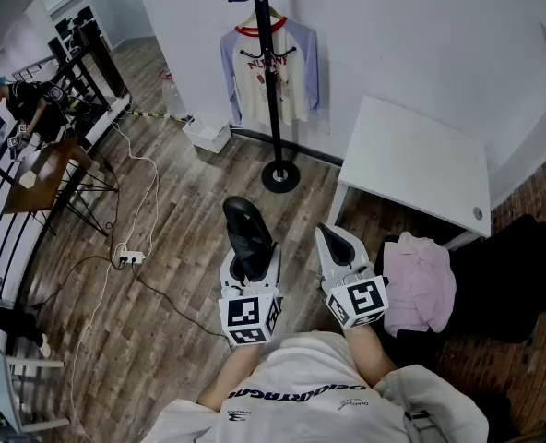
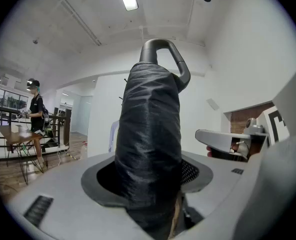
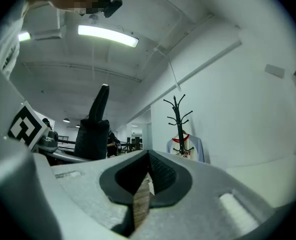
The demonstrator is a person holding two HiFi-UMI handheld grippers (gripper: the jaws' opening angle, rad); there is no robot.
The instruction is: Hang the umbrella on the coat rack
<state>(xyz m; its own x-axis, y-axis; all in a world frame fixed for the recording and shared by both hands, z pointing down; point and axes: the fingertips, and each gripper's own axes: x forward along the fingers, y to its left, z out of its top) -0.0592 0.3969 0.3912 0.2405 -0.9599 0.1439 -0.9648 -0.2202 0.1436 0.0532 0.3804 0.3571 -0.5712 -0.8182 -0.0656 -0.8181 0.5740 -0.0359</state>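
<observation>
One white table point(image 1: 411, 160), wood floor point(image 1: 181, 238), coat rack point(image 1: 273, 81)

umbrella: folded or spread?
Folded: the umbrella is a tight black bundle, loop handle up, held in the left gripper.

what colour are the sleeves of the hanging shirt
Pale blue, on the cream raglan shirt; clearest in the head view.

Loft office: desk point(image 1: 47, 169), railing point(image 1: 87, 52), coat rack point(image 1: 272, 81)
</observation>
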